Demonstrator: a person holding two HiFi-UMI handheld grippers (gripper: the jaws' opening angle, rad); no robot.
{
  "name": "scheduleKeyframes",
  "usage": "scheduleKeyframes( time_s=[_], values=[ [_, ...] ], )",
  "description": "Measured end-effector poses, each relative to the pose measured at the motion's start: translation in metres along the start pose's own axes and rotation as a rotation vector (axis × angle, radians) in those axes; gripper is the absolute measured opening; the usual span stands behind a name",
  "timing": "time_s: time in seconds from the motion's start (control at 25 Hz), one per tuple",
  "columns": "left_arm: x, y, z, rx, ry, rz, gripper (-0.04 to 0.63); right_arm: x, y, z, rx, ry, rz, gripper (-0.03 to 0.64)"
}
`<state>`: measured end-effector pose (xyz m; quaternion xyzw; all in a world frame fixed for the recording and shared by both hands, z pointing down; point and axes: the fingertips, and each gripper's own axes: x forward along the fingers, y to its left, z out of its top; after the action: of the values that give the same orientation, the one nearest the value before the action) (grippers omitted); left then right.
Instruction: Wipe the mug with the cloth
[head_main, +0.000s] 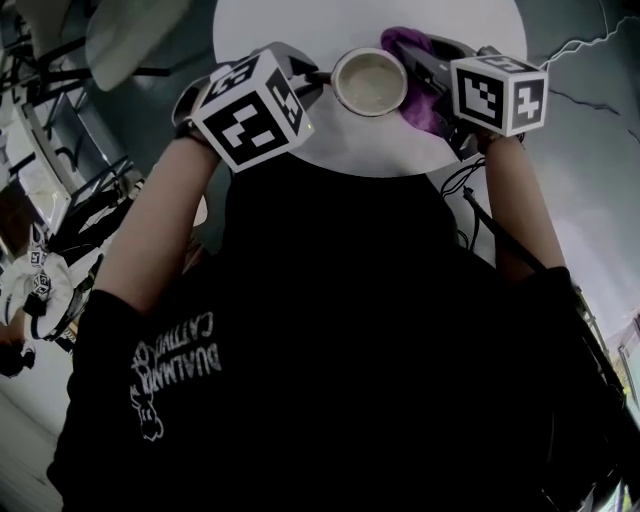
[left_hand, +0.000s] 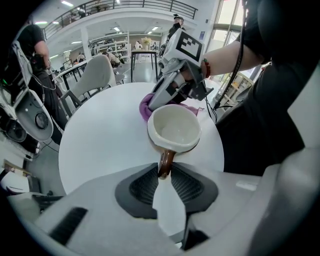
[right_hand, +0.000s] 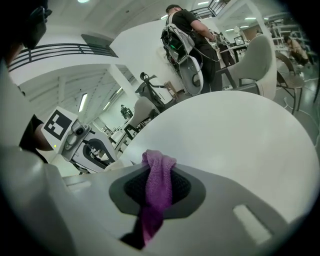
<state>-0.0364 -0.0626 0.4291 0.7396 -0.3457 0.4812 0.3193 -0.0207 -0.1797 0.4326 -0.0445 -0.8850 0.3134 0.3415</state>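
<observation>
1. Left gripper (left_hand: 166, 174): my fingers are narrowed onto the brown handle (left_hand: 165, 162) of the mug (left_hand: 175, 127), one ribbed pad on each side of it. Grip confirmed.
2. The mug is cream inside and tilted, with its mouth turned up towards me. In the head view it sits over the near part of the round white counter (left_hand: 105, 130). I cannot tell whether its base touches the counter.
3. Right gripper (right_hand: 158, 176): my fingers are clamped on the purple cloth (right_hand: 159, 167). A bunched fold stands out past the tips and a tail hangs back between the pads.
4. In the head view the cloth lies at 3 o'clock of the mug, close against its outer wall. Contact is not confirmed.
5. My left gripper is at 9 o'clock of the mug.
</observation>
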Motion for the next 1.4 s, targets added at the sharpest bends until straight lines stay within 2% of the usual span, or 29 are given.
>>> scheduleKeyframes(
  time_s=[0.28, 0.56, 1.08, 1.4],
  values=[
    [0.002, -0.002, -0.001, 0.021, 0.026, -0.006, 0.080, -0.011, -0.003, -0.007, 0.107, -0.055, -0.021, 0.037],
    [0.015, -0.012, 0.004, 0.057, 0.055, -0.014, 0.078, -0.028, -0.012, -0.026, 0.168, -0.129, -0.046, 0.035],
    [0.007, -0.002, 0.002, 0.048, 0.085, -0.017, 0.080, -0.041, -0.005, -0.035, 0.352, -0.261, -0.038, 0.035],
    [0.012, 0.000, -0.012, 0.095, 0.104, -0.035, 0.077, -0.033, -0.001, -0.049, 0.424, -0.320, -0.077, 0.035]
  ],
)
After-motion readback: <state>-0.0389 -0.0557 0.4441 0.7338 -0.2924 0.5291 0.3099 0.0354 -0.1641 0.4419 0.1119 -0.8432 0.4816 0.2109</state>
